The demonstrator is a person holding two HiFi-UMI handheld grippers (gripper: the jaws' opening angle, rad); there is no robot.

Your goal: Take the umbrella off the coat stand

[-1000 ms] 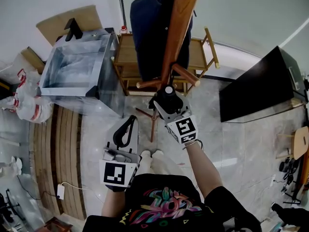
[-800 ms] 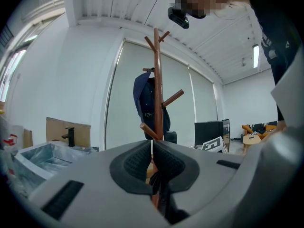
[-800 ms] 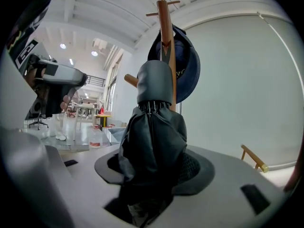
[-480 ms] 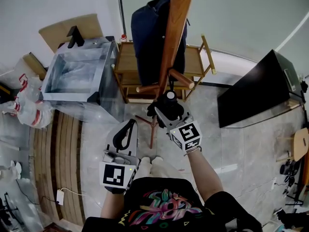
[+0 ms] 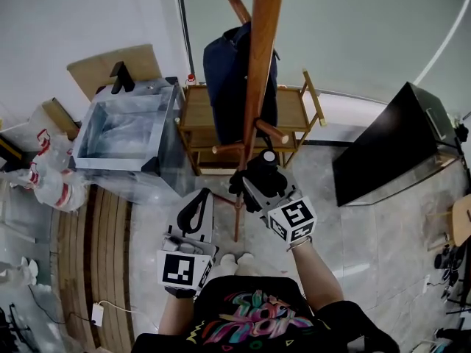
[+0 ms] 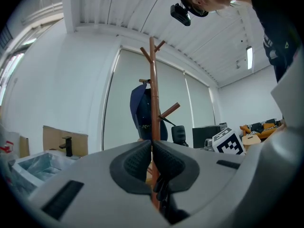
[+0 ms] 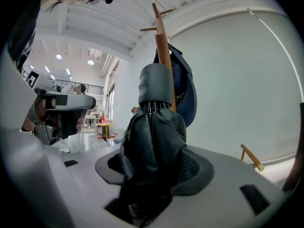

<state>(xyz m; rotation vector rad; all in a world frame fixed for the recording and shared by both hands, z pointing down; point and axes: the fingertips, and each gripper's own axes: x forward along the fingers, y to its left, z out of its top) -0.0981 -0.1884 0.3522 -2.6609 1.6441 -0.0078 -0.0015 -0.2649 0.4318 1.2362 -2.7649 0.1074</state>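
Observation:
The brown wooden coat stand rises in front of me, with a dark blue garment hanging on its far side. My right gripper is shut on a black folded umbrella, held just below the stand's lower pegs. In the right gripper view the umbrella fills the space between the jaws, its grey end pointing up beside the pole. My left gripper hangs lower left with its jaws together on nothing; its pads meet in front of the pole.
A wooden shelf rack stands behind the coat stand. A grey open box is at the left, with plastic bags beside it. A black cabinet stands at the right. A wall and window blind are behind.
Both grippers have risen a little. The right one has kept its hold on the umbrella and carried it upward by the lower pegs; the left has stayed shut.

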